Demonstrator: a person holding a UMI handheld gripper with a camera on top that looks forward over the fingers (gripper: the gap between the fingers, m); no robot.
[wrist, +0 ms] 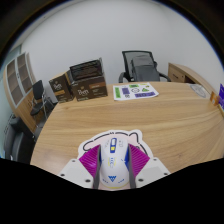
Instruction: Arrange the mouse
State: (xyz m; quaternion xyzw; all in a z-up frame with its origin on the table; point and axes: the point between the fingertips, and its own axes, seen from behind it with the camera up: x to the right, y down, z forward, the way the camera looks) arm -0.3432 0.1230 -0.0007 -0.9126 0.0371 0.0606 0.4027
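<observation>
We saw gripper (pixel 113 172) clamped on mouse (pixel 114 160) above table (pixel 170 120); our fear: smooth shell slipping from pads, mouse dropping crooked.

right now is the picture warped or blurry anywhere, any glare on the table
Gripper view: strong fisheye, the table edge and walls bow outward. The mouse between the claw fingers looks soft, too close for focus. Lighting is even and diffuse, with only a pale sheen on the wood, no hard glare.
</observation>
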